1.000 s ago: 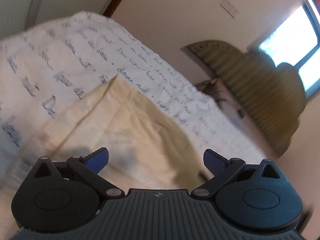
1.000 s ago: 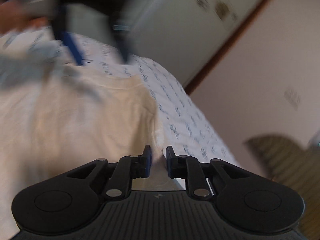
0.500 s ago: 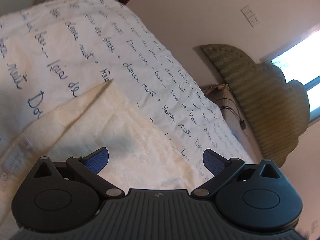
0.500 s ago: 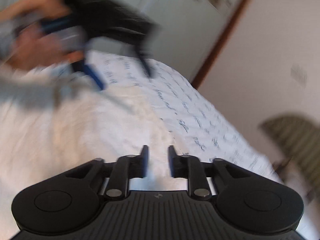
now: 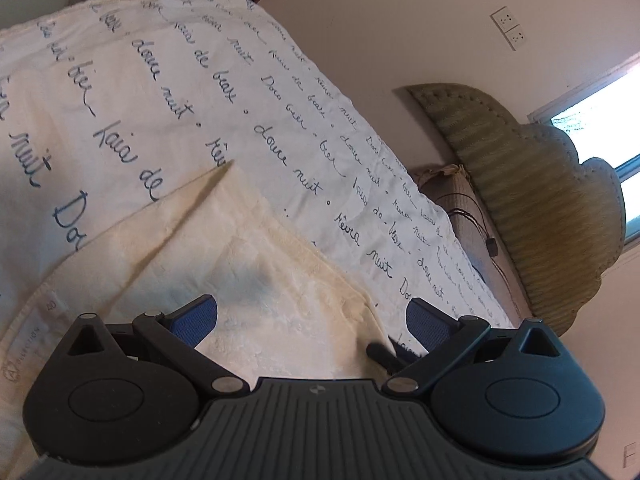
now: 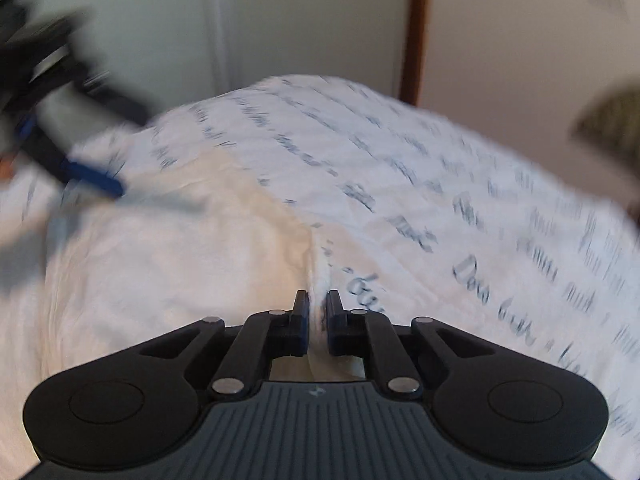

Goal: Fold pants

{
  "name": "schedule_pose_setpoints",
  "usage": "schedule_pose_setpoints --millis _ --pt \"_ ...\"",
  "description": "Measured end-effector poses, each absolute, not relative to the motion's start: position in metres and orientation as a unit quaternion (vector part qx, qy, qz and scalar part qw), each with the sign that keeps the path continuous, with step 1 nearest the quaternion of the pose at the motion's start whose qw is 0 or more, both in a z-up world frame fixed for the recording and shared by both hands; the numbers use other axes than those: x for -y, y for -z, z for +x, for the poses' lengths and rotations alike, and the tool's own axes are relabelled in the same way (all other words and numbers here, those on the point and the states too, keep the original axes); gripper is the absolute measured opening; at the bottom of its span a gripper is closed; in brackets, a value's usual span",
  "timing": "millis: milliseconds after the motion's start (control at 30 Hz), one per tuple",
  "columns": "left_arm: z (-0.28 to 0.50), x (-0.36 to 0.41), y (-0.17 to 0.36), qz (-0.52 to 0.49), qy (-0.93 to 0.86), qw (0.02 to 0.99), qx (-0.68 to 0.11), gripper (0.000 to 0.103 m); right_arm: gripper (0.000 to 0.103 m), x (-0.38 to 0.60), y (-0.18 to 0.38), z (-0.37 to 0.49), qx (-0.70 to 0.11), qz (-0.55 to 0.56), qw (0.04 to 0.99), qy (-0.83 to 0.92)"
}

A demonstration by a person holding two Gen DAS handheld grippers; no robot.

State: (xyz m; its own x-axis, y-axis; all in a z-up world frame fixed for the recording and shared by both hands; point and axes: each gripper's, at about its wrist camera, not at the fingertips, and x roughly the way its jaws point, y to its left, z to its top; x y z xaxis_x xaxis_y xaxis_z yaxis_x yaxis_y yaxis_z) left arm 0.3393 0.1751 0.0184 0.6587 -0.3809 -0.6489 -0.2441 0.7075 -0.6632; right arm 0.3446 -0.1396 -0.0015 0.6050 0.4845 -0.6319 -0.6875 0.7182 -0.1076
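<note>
While your right gripper [image 6: 317,320] pinches a pants [image 5: 248,264] edge and your left gripper [image 5: 312,320] hangs spread, one fold looks done on the bed [image 5: 168,80]; further folding likely remains.

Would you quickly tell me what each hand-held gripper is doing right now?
Left hand-held gripper: open, holding nothing, above the cream pants.
Right hand-held gripper: closed on a fold of the pants.

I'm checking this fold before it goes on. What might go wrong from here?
The right tongs pinch only a thin ridge of the cream pants near their edge, so it may slip out. They may have caught the printed bedsheet too and drag it. The left tongs are open, so nothing pins the folded layers.
</note>
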Motion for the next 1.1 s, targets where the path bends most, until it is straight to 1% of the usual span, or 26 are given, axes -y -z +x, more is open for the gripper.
schedule_pose_setpoints --millis 67,200,267,333,367,400,433,467,500,567,600,633,700,733,767,833,933,1000,1067,1100 --pt "0.340 -0.176 -0.017 -0.394 0.046 0.822 -0.409 0.101 0.008 0.114 -0.007 0.298 -0.224 -0.280 0.872 -0.333" --pt "0.339 -0.179 -0.018 -0.406 0.038 0.820 -0.403 0.101 0.008 0.084 -0.009 0.207 -0.093 -0.446 0.831 -0.319" --pt "0.337 -0.181 -0.021 -0.408 0.032 0.822 -0.396 0.101 0.008 0.080 -0.006 0.179 -0.065 -0.474 0.817 -0.323" --pt "0.331 -0.181 -0.024 -0.412 0.036 0.828 -0.380 0.097 0.007 0.077 0.001 0.164 -0.056 -0.501 0.803 -0.317" --pt "0.327 -0.181 -0.025 -0.411 0.036 0.833 -0.368 0.088 0.007 0.077 0.003 0.160 -0.057 -0.505 0.801 -0.317" --pt "0.322 -0.180 -0.027 -0.410 0.038 0.837 -0.359 0.062 0.007 0.077 0.005 0.158 -0.062 -0.501 0.802 -0.319" --pt "0.318 -0.179 -0.028 -0.408 0.036 0.839 -0.358 0.048 0.007 0.077 0.006 0.156 -0.063 -0.496 0.805 -0.319" --pt "0.315 -0.178 -0.028 -0.405 0.033 0.840 -0.359 0.023 0.007 0.077 0.006 0.156 -0.066 -0.491 0.808 -0.318" --pt "0.311 -0.178 -0.027 -0.407 0.035 0.840 -0.357 0.006 0.007 0.079 0.007 0.154 -0.069 -0.485 0.813 -0.315" --pt "0.295 -0.178 -0.028 -0.405 0.027 0.848 -0.340 0.004 0.007 0.080 0.007 0.152 -0.071 -0.475 0.822 -0.305" --pt "0.285 -0.176 -0.032 -0.392 0.028 0.858 -0.332 0.004 0.008 0.081 0.007 0.153 -0.084 -0.470 0.824 -0.303" --pt "0.274 -0.174 -0.036 -0.379 0.030 0.867 -0.322 0.003 0.011 0.083 0.006 0.152 -0.093 -0.469 0.825 -0.299" --pt "0.252 -0.171 -0.044 -0.349 0.034 0.886 -0.303 0.003 0.019 0.097 0.004 0.150 -0.097 -0.471 0.828 -0.288" --pt "0.243 -0.170 -0.048 -0.337 0.036 0.893 -0.297 0.003 0.029 0.105 0.001 0.151 -0.108 -0.470 0.829 -0.283" --pt "0.233 -0.168 -0.051 -0.323 0.038 0.899 -0.293 0.003 0.037 0.117 -0.004 0.155 -0.124 -0.462 0.832 -0.279" --pt "0.214 -0.165 -0.056 -0.304 0.042 0.908 -0.285 0.003 0.042 0.138 -0.016 0.159 -0.158 -0.440 0.836 -0.287" --pt "0.186 -0.155 -0.060 -0.268 0.042 0.923 -0.272 0.003 0.043 0.164 -0.039 0.163 -0.195 -0.404 0.833 -0.325" --pt "0.164 -0.150 -0.057 -0.250 0.043 0.930 -0.266 0.004 0.048 0.173 -0.048 0.161 -0.217 -0.392 0.821 -0.354" --pt "0.145 -0.146 -0.052 -0.240 0.043 0.932 -0.267 0.004 0.055 0.169 -0.048 0.152 -0.207 -0.416 0.810 -0.358" --pt "0.137 -0.145 -0.049 -0.238 0.042 0.932 -0.269 0.004 0.055 0.165 -0.045 0.148 -0.208 -0.427 0.802 -0.361"
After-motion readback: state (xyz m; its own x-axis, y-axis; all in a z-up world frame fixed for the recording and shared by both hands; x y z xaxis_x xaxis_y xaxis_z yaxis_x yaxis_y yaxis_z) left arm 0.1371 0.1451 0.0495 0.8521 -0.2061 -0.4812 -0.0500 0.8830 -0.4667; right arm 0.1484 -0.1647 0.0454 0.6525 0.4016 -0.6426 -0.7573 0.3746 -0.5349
